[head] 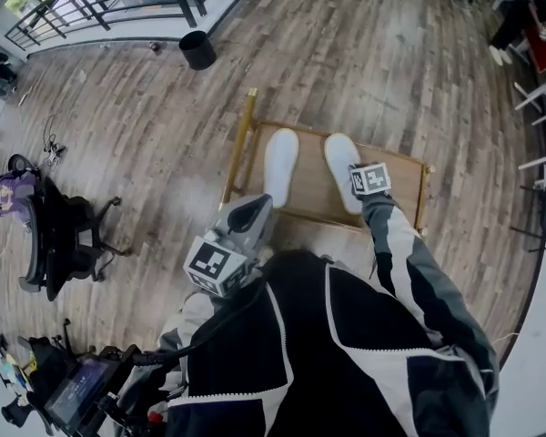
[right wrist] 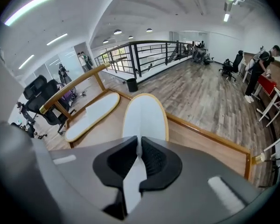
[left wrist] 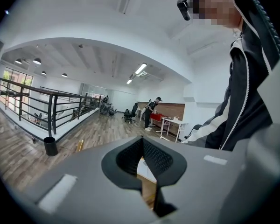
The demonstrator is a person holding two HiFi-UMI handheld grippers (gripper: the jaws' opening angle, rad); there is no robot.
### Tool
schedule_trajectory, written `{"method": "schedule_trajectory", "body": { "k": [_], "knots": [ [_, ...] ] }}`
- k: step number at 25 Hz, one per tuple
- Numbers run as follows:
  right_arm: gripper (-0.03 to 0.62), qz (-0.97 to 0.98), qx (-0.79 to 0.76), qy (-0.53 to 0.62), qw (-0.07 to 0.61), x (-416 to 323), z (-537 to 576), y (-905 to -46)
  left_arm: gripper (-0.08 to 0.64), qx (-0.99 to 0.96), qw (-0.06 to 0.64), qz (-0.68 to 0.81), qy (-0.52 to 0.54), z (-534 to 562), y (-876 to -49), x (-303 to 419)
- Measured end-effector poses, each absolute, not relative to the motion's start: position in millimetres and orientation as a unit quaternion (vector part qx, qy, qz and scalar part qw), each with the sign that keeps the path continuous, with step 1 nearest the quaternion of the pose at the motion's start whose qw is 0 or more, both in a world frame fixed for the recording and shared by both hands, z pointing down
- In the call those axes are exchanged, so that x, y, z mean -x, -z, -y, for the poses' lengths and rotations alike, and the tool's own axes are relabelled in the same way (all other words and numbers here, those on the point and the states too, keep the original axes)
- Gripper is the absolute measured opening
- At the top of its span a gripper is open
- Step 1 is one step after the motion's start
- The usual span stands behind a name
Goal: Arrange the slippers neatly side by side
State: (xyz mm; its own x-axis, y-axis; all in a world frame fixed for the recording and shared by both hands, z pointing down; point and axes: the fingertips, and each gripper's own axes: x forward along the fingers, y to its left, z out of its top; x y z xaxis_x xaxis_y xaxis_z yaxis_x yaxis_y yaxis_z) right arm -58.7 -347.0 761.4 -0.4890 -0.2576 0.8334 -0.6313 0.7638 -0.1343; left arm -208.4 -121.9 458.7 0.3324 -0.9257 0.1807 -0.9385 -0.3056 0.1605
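Right gripper (head: 364, 189) pinching a white slipper on the low wooden platform (head: 309, 194), left gripper (head: 251, 212) idle.

Both slippers lie toes-away on the platform, straight ahead of the person at 12 o'clock. The left slipper (head: 280, 167) sits at about 10 o'clock from the right slipper (head: 342, 169), a strip of bare wood between them. The right gripper's jaws are closed on the near edge of the right slipper, its white sole caught between the pads. The left gripper hangs near the person's jacket at 7 o'clock from the platform, jaws closed together on nothing.
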Motion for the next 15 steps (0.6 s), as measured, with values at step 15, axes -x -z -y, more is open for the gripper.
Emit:
{"method": "schedule_trajectory", "body": {
  "k": [15],
  "knots": [
    [0.026,0.946,-0.275,-0.129,0.114,87,274,-499,0.018,-0.862,0.136,0.489,-0.005,153,-458,163]
  ]
}}
